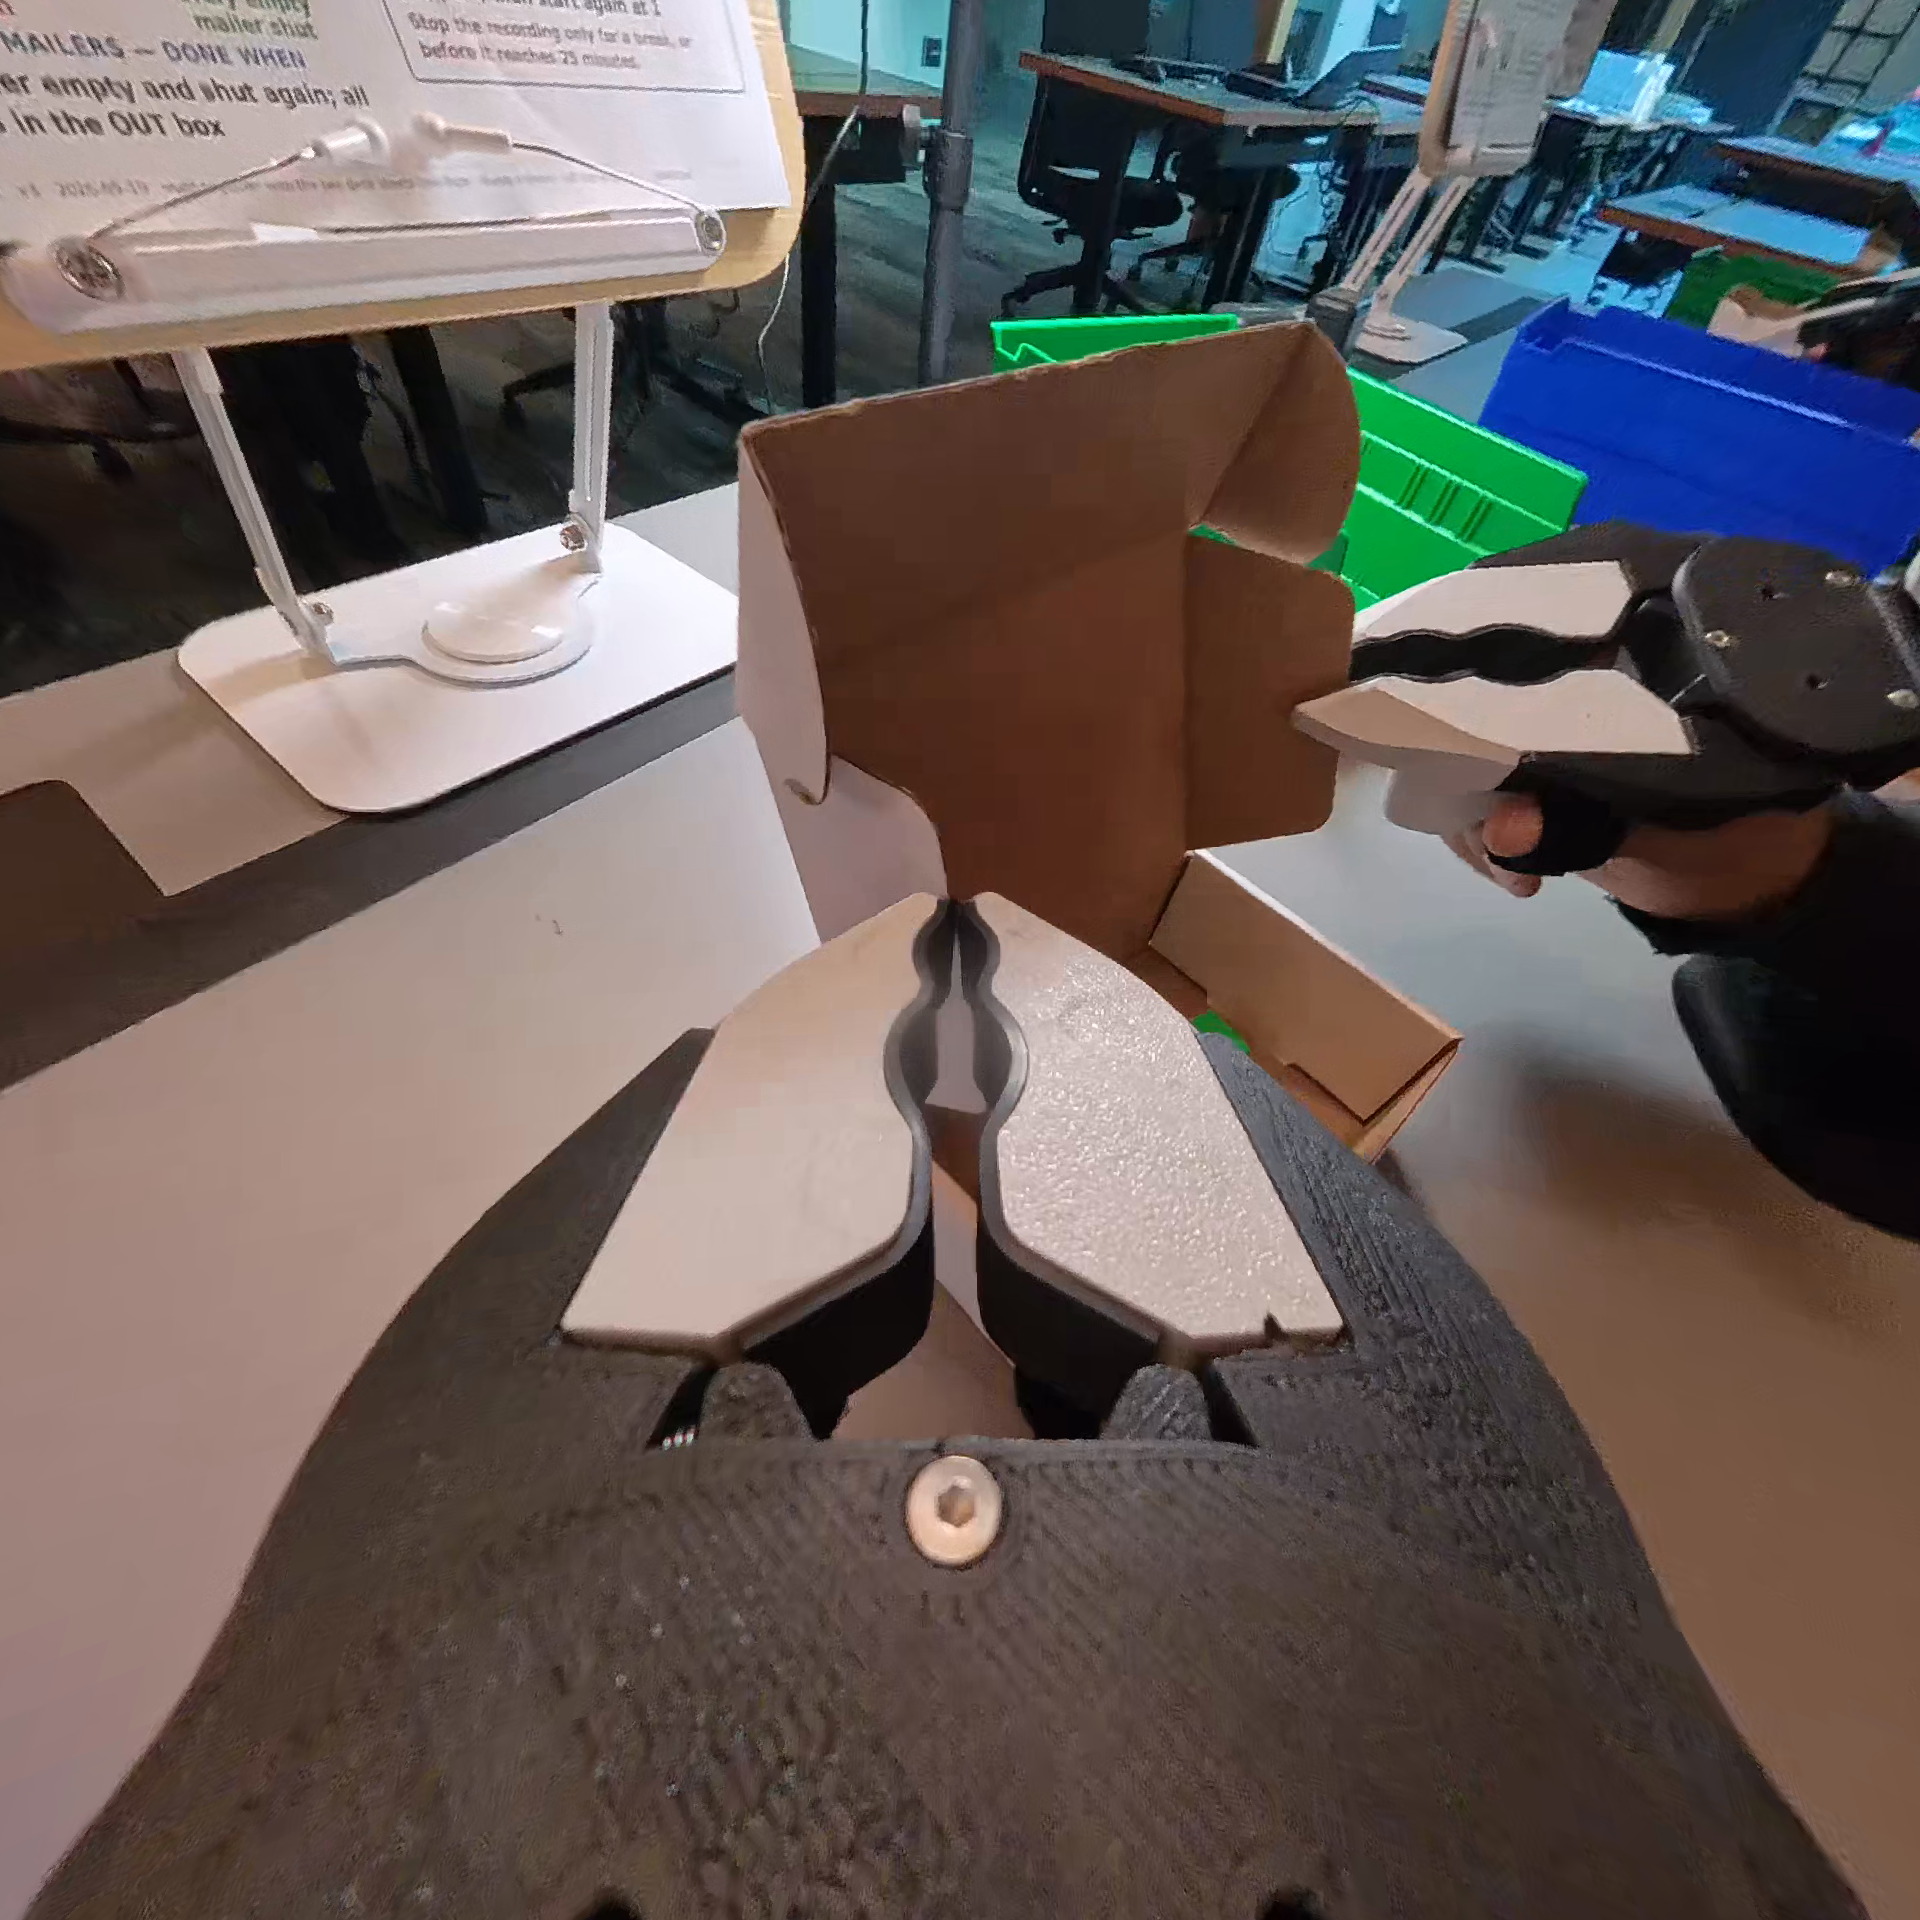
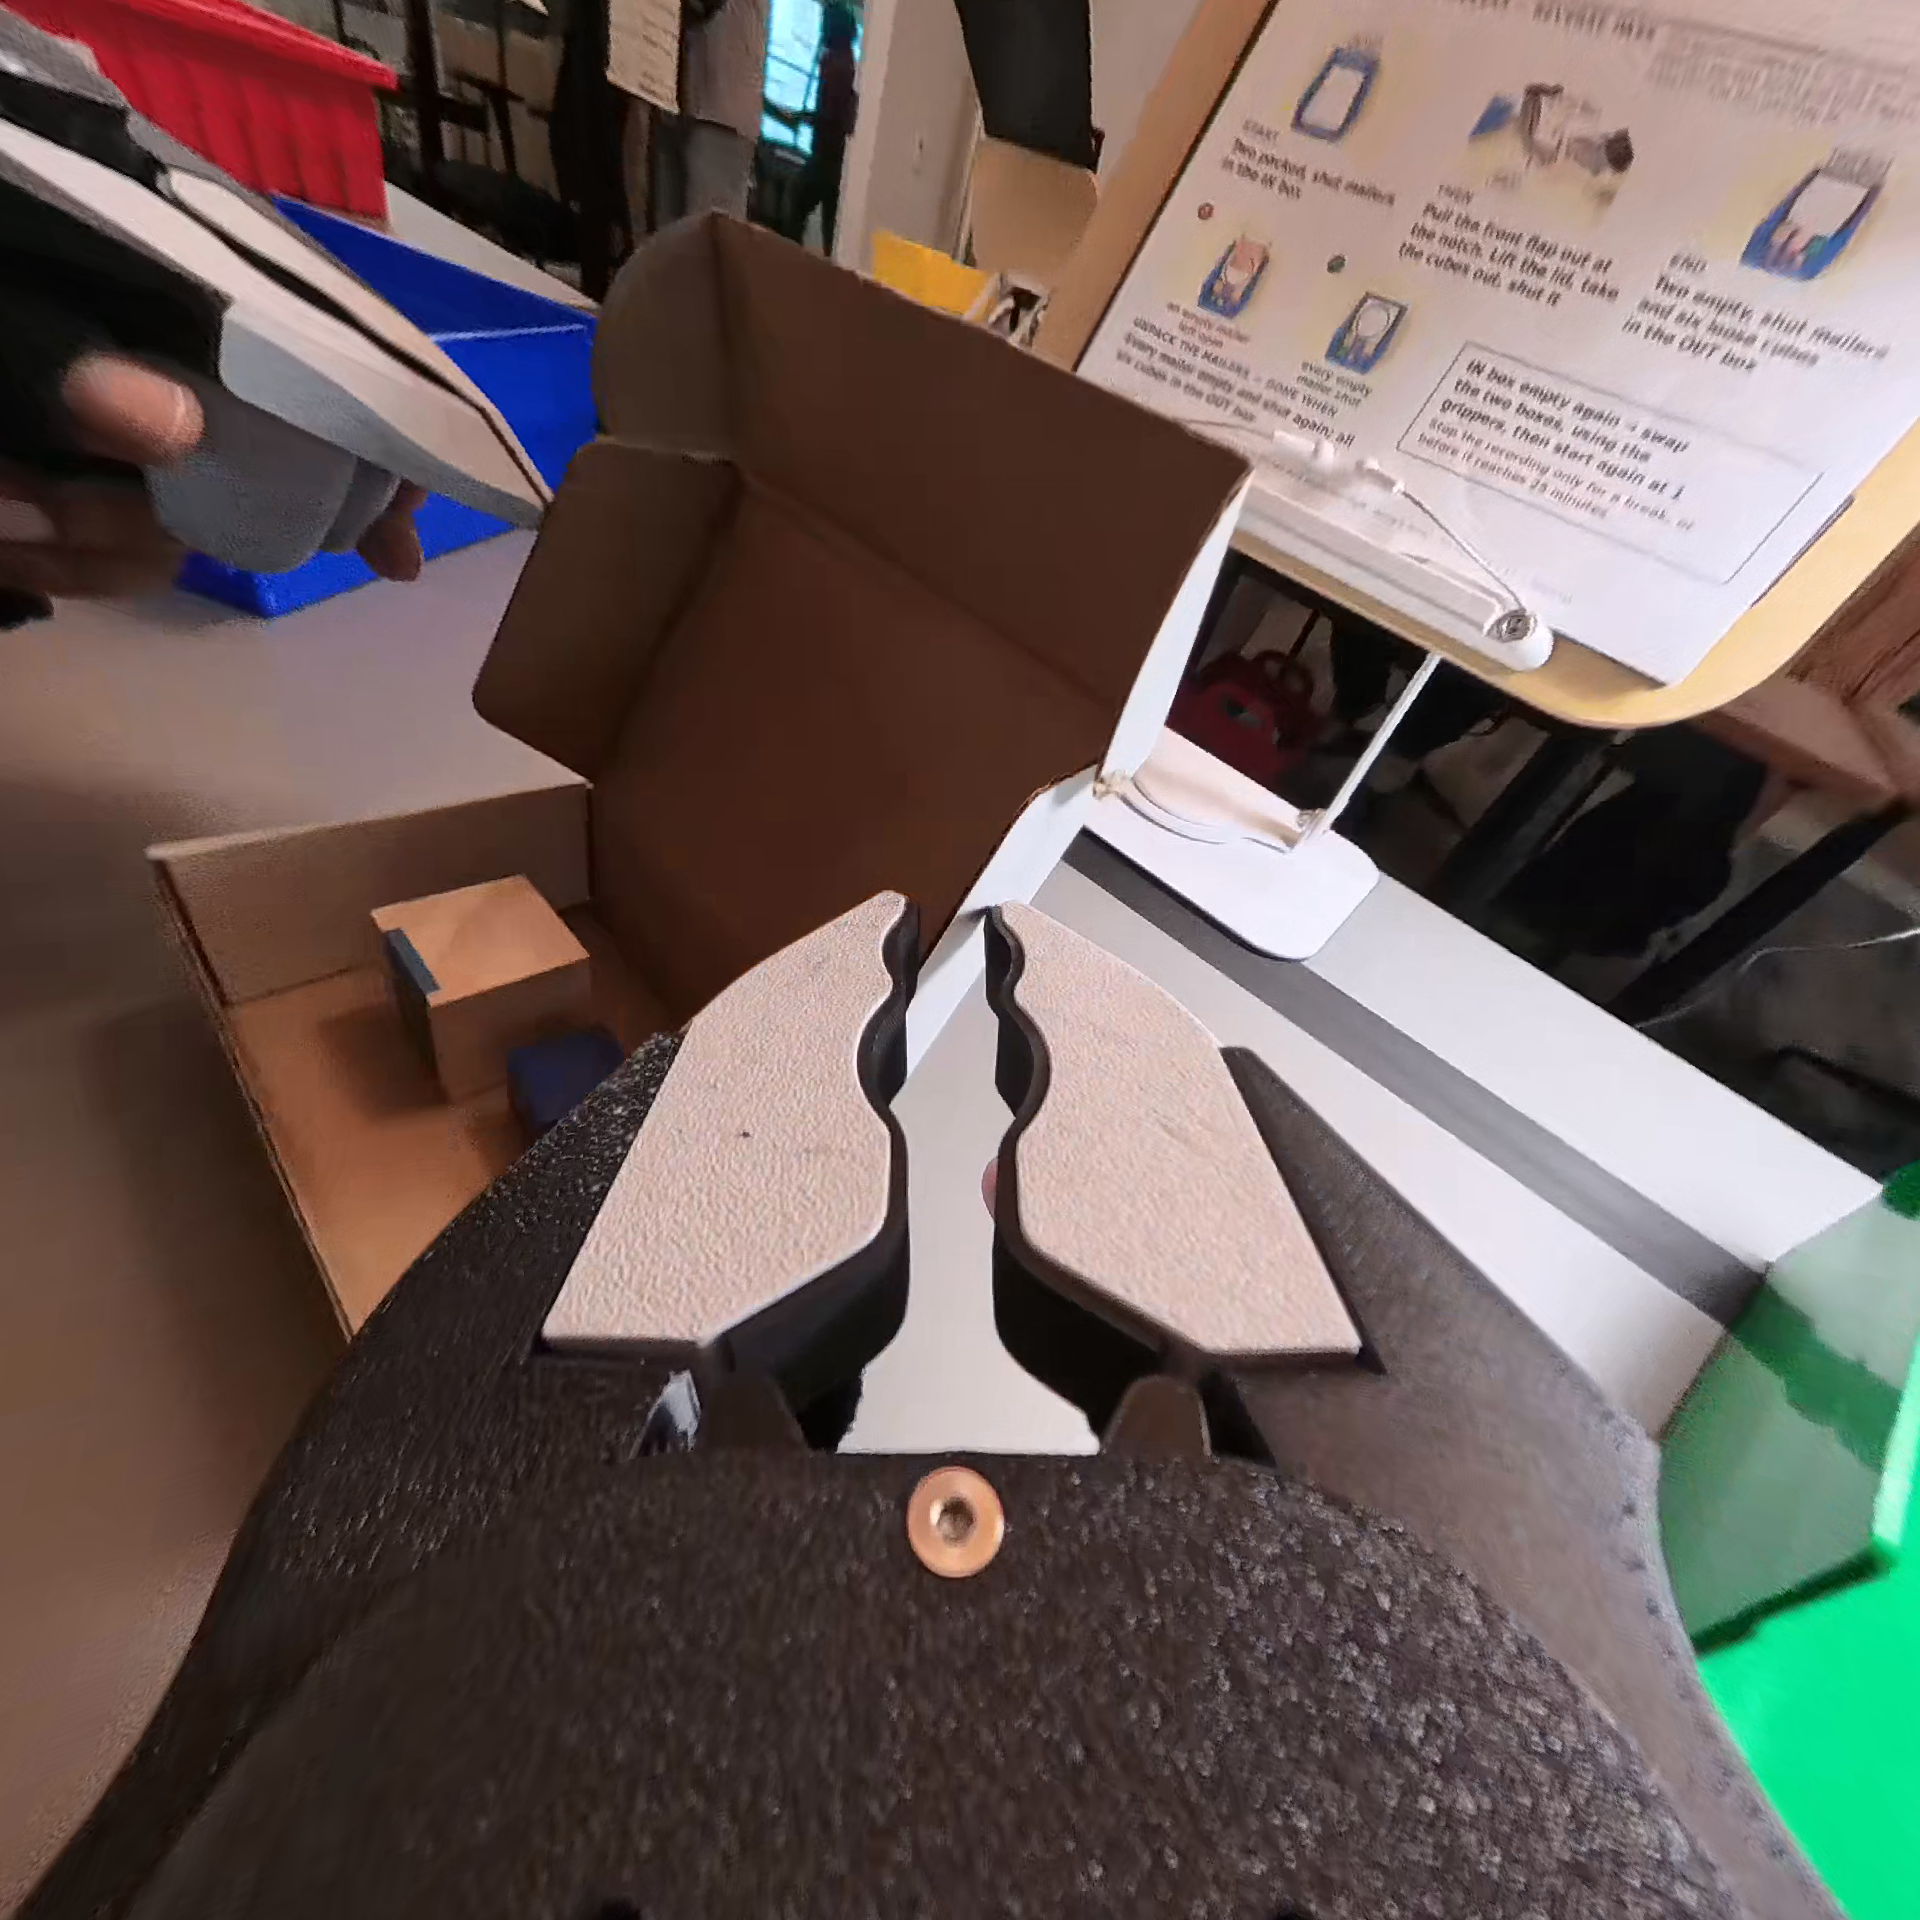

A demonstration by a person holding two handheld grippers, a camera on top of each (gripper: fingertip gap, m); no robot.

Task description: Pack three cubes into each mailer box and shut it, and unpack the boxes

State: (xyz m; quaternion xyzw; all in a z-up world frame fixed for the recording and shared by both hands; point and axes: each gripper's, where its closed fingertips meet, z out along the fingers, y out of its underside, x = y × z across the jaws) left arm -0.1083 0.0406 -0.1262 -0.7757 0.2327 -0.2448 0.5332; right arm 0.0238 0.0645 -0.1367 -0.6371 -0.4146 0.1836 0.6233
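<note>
An open cardboard mailer box (image 1: 1309,997) stands on the grey table with its lid (image 1: 1039,623) upright, brown inside facing me. My left gripper (image 1: 961,912) is shut, its tips pinching the lid's left side flap; it also shows in the right wrist view (image 2: 535,499). My right gripper (image 2: 951,925) has a narrow gap between its tips, at the white outer edge of the lid's right side flap; it also shows in the left wrist view (image 1: 1330,681). Inside the box (image 2: 343,894) sit a wooden cube (image 2: 488,977) and a blue cube (image 2: 561,1070), partly hidden. A green bit (image 1: 1216,1029) shows in the box.
An instruction board on a white stand (image 1: 457,644) stands behind the box on the left. A green bin (image 1: 1455,488) and a blue bin (image 1: 1704,405) stand behind on the right. A red bin (image 2: 229,94) is farther back. Gloved hands hold both grippers. My left gripper's tips are some 11 cm from the wooden cube (image 2: 488,977).
</note>
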